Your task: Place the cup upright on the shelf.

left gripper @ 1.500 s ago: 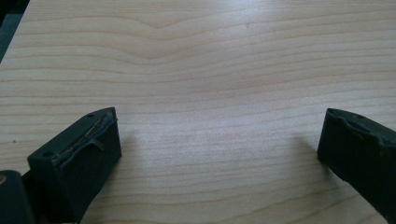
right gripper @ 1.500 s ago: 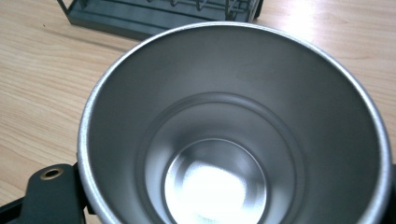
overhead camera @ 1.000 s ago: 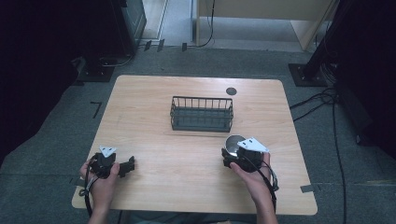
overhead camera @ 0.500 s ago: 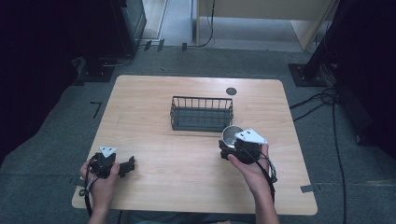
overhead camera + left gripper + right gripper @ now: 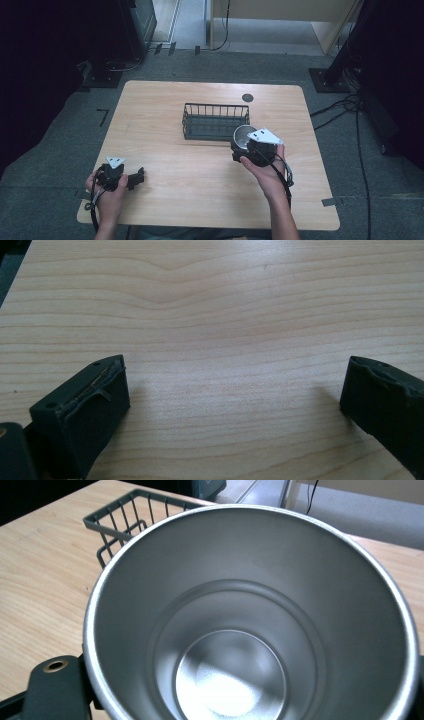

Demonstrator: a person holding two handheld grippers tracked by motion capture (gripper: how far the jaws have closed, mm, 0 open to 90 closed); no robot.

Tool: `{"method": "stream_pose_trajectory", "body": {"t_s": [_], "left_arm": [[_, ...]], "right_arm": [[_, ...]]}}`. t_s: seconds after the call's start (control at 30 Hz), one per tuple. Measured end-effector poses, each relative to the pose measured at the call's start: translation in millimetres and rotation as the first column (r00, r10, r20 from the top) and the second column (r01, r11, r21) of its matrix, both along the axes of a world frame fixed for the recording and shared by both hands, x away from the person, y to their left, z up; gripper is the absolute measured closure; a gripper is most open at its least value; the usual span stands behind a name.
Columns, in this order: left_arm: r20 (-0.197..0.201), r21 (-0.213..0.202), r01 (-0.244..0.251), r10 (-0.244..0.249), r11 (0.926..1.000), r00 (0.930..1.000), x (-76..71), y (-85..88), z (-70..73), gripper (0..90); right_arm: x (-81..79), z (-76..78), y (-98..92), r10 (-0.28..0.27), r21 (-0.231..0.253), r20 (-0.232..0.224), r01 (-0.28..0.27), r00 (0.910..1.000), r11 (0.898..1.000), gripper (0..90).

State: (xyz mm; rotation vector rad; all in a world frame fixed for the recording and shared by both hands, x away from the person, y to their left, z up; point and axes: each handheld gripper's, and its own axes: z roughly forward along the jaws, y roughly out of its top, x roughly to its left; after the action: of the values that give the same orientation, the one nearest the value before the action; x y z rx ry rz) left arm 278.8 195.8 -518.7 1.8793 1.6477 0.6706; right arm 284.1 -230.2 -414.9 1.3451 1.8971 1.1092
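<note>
My right gripper (image 5: pixel 244 145) is shut on a shiny steel cup (image 5: pixel 243 137), held above the table just in front of the right end of a dark wire basket (image 5: pixel 215 120). In the right gripper view I look straight into the empty steel cup (image 5: pixel 250 615), with a corner of the wire basket (image 5: pixel 125 515) behind it at upper left. My left gripper (image 5: pixel 140 176) rests low over the table's near-left corner. Its jaws stand wide apart in the left gripper view, one fingertip (image 5: pixel 95 400) at left, with bare wood between them.
The wooden table (image 5: pixel 150 115) has a small dark round disc (image 5: pixel 247 98) at its back right. Black stands and cables lie on the grey floor around the table, and a wooden cabinet stands beyond it.
My right gripper has carried the cup forward and upward toward the basket's right end. The left gripper has stayed in place.
</note>
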Motion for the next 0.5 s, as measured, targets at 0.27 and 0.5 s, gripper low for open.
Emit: {"method": "stream_pose_trajectory", "body": {"t_s": [0.27, 0.5], "left_arm": [[0.000, 0.000, 0.000, 0.000, 1.0000, 1.0000, 0.0, 0.0, 0.0, 0.0], [0.001, -0.002, -0.001, 0.001, 1.0000, 1.0000, 0.0, -0.1, -0.1, 0.0]], "right_arm": [[9.9, 9.9, 5.4, 0.007, 0.012, 0.022, -0.008, 0.9997, 1.000, 17.8], [22.5, 14.7, 11.5, 0.007, 0.008, 0.027, -0.007, 0.9996, 1.000, 17.8]]}}
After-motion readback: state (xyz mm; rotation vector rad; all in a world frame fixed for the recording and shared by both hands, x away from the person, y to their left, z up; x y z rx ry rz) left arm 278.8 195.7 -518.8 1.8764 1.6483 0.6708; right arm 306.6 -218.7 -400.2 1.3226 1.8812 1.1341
